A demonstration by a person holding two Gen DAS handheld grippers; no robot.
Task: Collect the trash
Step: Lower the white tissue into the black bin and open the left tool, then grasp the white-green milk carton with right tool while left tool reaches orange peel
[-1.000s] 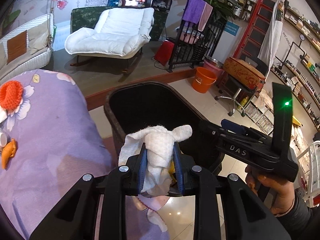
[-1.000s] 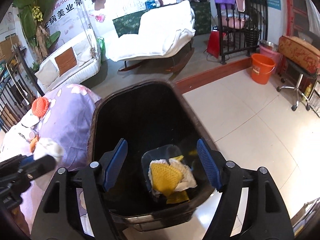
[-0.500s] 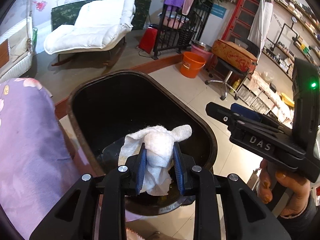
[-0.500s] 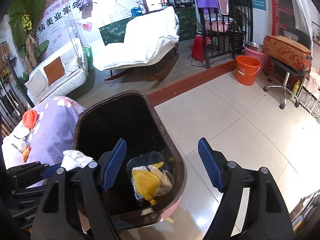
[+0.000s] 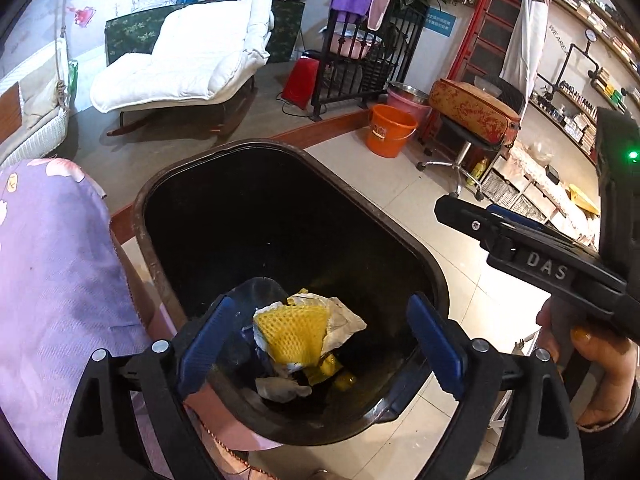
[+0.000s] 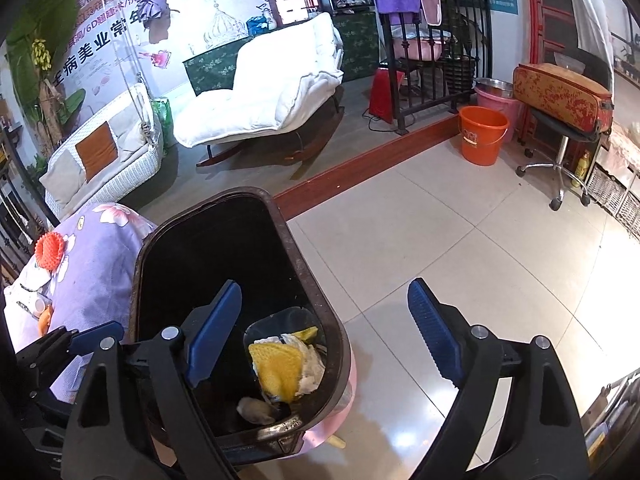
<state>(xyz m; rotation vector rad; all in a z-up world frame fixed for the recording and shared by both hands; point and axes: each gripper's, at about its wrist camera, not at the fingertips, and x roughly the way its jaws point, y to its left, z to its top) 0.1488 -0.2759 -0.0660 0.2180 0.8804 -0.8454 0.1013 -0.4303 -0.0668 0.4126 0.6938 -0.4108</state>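
A dark trash bin [image 5: 224, 168] stands on the floor beside a table with a purple flowered cloth [image 5: 48, 272]. Inside lie a yellow foam net [image 5: 296, 330], paper scraps and a crumpled white tissue [image 5: 282, 388]. My left gripper [image 5: 320, 344] is open and empty above the bin's near end. My right gripper [image 6: 324, 340] is open and empty over the bin's right rim [image 6: 312, 280]; it also shows in the left wrist view [image 5: 532, 248], to the right of the bin. An orange foam net [image 6: 50, 250] and small bits lie on the cloth.
A tiled floor [image 6: 460, 248] spreads right of the bin. An orange bucket [image 6: 482, 134], a rolling stool with a red case [image 6: 560, 96], a white lounge chair [image 6: 272, 96], a black metal rack and shelves stand farther off.
My left gripper opened and the white tissue it held dropped into the bin. My right gripper moved to the right, off the bin's middle toward its right rim.
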